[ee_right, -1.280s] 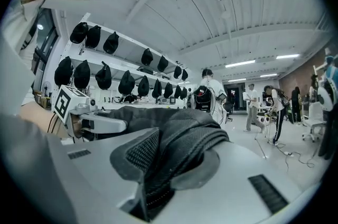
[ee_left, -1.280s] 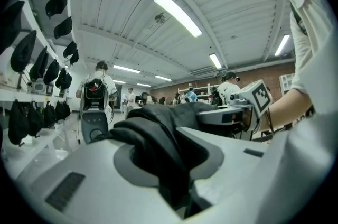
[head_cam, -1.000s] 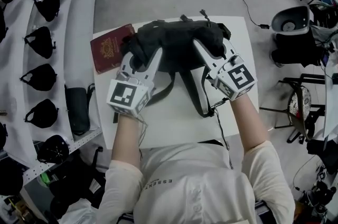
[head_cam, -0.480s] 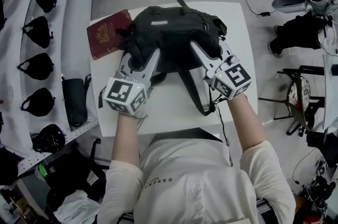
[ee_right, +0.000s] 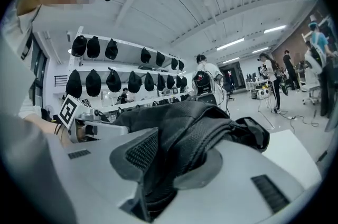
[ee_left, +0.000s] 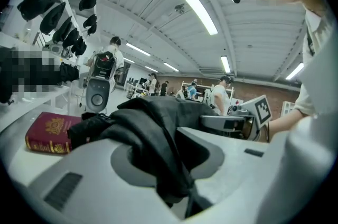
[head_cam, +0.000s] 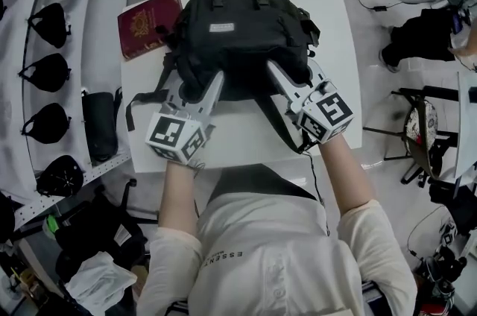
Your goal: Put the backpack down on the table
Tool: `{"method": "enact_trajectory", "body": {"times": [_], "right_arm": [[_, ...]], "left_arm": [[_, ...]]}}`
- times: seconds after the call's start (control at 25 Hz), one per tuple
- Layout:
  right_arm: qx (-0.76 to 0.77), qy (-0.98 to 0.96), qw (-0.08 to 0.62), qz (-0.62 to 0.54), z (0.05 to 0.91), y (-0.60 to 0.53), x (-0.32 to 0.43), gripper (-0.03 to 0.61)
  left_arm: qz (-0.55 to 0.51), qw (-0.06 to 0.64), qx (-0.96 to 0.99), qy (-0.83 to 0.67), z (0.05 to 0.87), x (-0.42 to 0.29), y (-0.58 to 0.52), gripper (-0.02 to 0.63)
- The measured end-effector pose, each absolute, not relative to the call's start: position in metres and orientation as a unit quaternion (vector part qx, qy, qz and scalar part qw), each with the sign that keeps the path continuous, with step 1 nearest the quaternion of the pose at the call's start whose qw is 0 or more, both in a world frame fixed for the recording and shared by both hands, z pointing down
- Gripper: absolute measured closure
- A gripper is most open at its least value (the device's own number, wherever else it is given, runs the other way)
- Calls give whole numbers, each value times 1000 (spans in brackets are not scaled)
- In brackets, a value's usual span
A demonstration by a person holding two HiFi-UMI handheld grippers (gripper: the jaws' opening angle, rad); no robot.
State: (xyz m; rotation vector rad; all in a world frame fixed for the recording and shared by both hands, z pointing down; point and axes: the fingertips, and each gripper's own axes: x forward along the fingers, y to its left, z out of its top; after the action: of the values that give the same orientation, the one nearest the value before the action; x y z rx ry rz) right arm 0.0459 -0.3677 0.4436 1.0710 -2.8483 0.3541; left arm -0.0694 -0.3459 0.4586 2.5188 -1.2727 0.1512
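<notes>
With the left gripper point(head_cam: 201, 83) and right gripper point(head_cam: 292, 73) each clamped on near-edge fabric of the backpack point(head_cam: 238, 27) over the table point(head_cam: 335, 91), both should lower evenly before releasing.

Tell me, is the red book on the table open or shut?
Shut. The red book lies flat on the white table, its gold-stamped cover facing up, no pages showing, beside the backpack.

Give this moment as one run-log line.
left gripper: shut on backpack | right gripper: shut on backpack | backpack: over table, beside red book
</notes>
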Motion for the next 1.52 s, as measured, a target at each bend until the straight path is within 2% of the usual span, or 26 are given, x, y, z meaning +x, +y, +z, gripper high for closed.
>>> {"method": "enact_trajectory", "body": {"times": [1.08,1.4,1.52], "right_arm": [[357,-911,79,191,543,-276,64,437],[369,-907,86,183,553,-271,70,409],[389,-899,98,175,555,-270,76,369]], "left_arm": [[68,244,866,-432,559,-56,-251,492],[52,232,871,-430,564,-54,-246,491],[51,212,861,-458,563,-58,-246,446]]}}
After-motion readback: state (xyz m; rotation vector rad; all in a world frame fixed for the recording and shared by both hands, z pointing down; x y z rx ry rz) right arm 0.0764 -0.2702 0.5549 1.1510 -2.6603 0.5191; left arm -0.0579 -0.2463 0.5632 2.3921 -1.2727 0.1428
